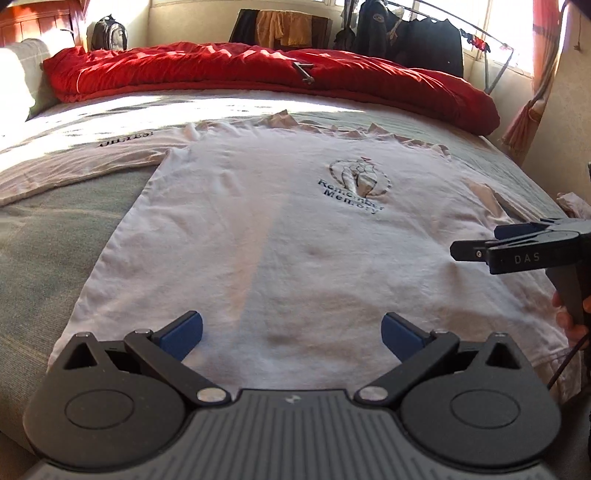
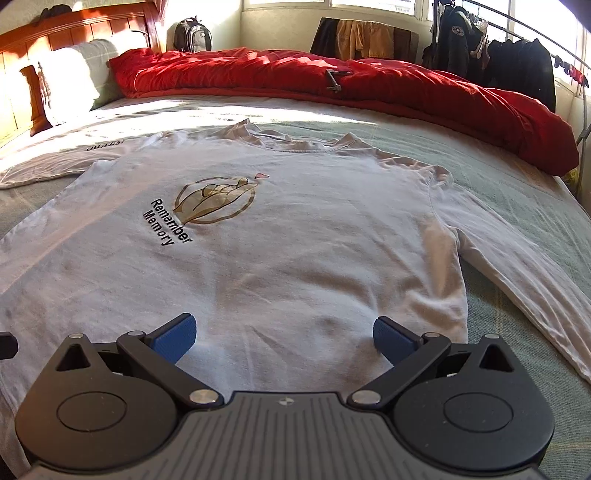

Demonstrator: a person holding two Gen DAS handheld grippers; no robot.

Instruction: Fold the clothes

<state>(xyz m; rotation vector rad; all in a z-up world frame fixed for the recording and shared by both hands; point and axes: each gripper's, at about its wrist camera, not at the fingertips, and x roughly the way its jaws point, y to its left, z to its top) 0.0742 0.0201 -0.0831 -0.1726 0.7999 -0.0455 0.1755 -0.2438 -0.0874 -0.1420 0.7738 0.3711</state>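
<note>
A pale long-sleeved shirt (image 1: 280, 236) (image 2: 295, 240) printed "Remember Memory" lies flat, front up, on the grey-green bed cover (image 1: 40, 251) (image 2: 517, 177). Its right sleeve (image 2: 524, 280) stretches out over the cover. My left gripper (image 1: 291, 334) hovers open over the shirt's lower hem area, nothing between its blue pads. My right gripper (image 2: 284, 330) is open too, above the lower body of the shirt. In the left wrist view the right gripper (image 1: 480, 247) shows from the side at the shirt's right edge, held by a hand (image 1: 570, 317).
A second pale garment (image 1: 85, 155) (image 2: 62, 155) with dark lettering lies to the left. A red duvet (image 1: 258, 74) (image 2: 351, 85) is bunched along the far side. Pillows (image 2: 77, 74), a wooden headboard (image 2: 74, 33), a backpack (image 2: 192, 35) and a rack of hanging clothes (image 2: 498, 55) stand beyond.
</note>
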